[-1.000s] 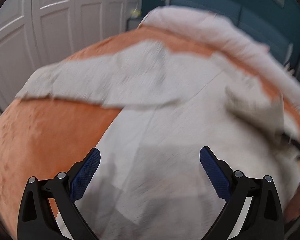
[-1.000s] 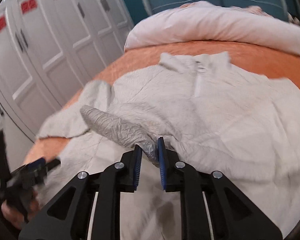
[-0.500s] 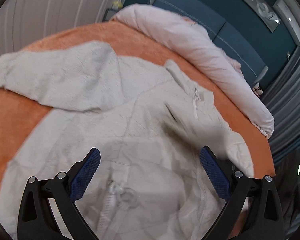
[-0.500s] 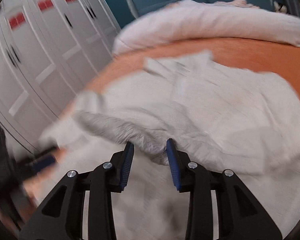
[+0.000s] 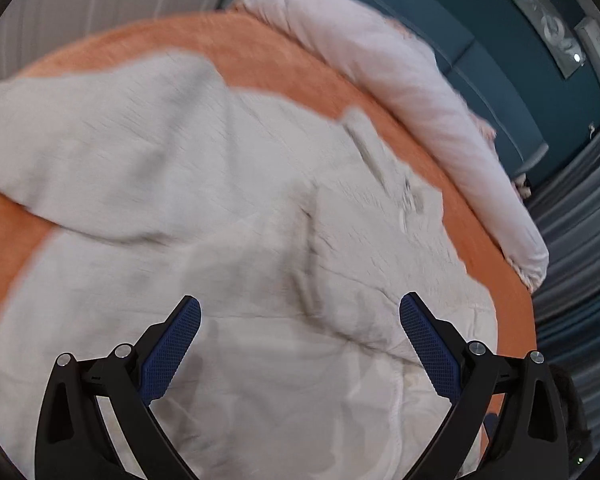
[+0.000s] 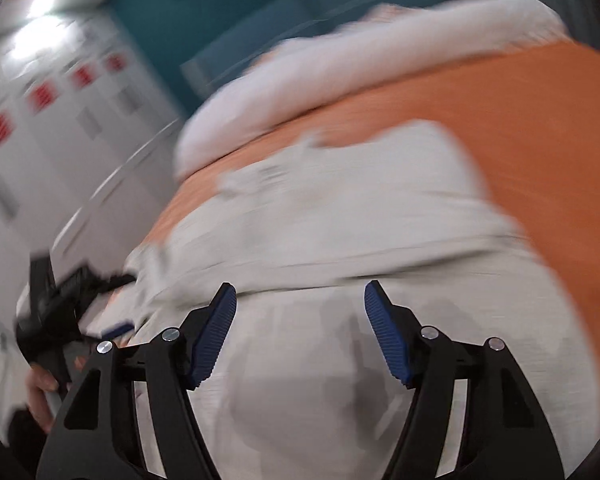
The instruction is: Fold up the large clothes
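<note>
A large pale grey zip-up garment lies spread on the orange bed. One sleeve stretches out to the left and the other lies folded across the body. My left gripper is open and empty above the garment's lower body. My right gripper is open and empty above the same garment, which is blurred in the right wrist view. The left gripper also shows at the left edge of the right wrist view, held in a hand.
A long white bolster lies along the far edge of the bed. A teal headboard stands behind it. White wardrobe doors stand to the left. Grey curtains hang at the right.
My right gripper has opened and let go of the sleeve, which now lies across the garment's body. Both grippers have swung over the garment.
</note>
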Motion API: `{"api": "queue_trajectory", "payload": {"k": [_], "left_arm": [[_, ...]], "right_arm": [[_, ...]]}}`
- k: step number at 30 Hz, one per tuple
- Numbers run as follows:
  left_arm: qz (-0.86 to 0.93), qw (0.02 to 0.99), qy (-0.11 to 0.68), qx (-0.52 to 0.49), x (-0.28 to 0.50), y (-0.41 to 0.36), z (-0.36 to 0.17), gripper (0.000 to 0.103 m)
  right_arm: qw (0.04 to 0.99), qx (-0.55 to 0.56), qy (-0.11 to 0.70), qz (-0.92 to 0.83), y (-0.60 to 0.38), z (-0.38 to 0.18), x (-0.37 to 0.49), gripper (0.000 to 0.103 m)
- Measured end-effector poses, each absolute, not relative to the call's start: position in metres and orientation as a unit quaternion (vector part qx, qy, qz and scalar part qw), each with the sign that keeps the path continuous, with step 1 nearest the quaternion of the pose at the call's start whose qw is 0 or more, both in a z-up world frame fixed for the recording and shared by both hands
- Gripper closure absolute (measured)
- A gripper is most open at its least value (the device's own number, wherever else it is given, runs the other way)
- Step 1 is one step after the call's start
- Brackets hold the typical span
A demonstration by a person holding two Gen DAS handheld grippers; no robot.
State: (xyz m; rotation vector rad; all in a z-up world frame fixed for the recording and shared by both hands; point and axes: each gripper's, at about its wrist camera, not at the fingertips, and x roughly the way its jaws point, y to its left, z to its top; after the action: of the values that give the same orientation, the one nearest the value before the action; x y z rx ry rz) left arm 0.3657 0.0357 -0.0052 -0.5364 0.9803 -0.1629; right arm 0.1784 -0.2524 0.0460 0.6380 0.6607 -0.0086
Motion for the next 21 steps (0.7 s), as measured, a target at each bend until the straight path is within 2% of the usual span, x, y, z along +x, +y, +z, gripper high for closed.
{"api": "queue_trajectory", "payload": {"k": [2,3,5,6,7,8,9,10,13,14,15,17,19,21], "left_arm": [[-0.088,0.83,0.487,-0.256,0.379,0.017,-0.023,0.006],[-0.085,0.826,0.496,-0.255,0.383,0.011,-0.028,0.01],[-0.081,0.836,0.485,-0.244,0.388,0.004,-0.029,0.037],[-0.086,0.844,0.476,-0.232,0.391,0.002,-0.025,0.061],[-0.097,0.849,0.469,-0.223,0.394,0.001,-0.02,0.081],[-0.097,0.858,0.456,-0.215,0.397,0.003,-0.012,0.087],[-0.098,0.867,0.44,-0.214,0.398,0.008,-0.005,0.092],[-0.098,0.875,0.424,-0.21,0.398,0.014,0.003,0.095],[-0.091,0.89,0.402,-0.192,0.392,0.025,0.01,0.097],[-0.085,0.894,0.404,-0.175,0.39,0.024,0.004,0.097],[-0.078,0.893,0.412,-0.161,0.389,0.022,-0.006,0.097],[-0.066,0.879,0.449,-0.148,0.389,0.019,-0.04,0.095],[-0.056,0.887,0.44,-0.127,0.385,0.013,-0.05,0.09],[-0.046,0.892,0.434,-0.113,0.382,0.01,-0.05,0.088]], "right_arm": [[0.876,0.355,0.325,-0.022,-0.283,0.036,0.177,0.039],[0.867,0.376,0.326,-0.029,-0.295,0.03,0.18,0.039],[0.856,0.396,0.331,-0.035,-0.308,0.021,0.194,0.041],[0.852,0.399,0.337,-0.034,-0.31,0.017,0.201,0.045],[0.844,0.404,0.352,-0.031,-0.312,0.01,0.215,0.046],[0.836,0.405,0.369,-0.03,-0.313,0.005,0.224,0.059],[0.83,0.403,0.384,-0.036,-0.316,0.0,0.226,0.091],[0.83,0.401,0.385,-0.036,-0.313,0.005,0.231,0.096],[0.905,0.333,0.265,-0.001,-0.292,0.058,0.215,0.097],[0.913,0.307,0.268,-0.004,-0.286,0.058,0.215,0.097],[0.909,0.285,0.305,-0.016,-0.281,0.044,0.224,0.097],[0.862,0.284,0.418,-0.041,-0.283,-0.003,0.245,0.096],[0.855,0.325,0.403,-0.035,-0.291,-0.002,0.234,0.095],[0.87,0.304,0.383,-0.06,-0.288,0.025,0.216,0.093]]}}
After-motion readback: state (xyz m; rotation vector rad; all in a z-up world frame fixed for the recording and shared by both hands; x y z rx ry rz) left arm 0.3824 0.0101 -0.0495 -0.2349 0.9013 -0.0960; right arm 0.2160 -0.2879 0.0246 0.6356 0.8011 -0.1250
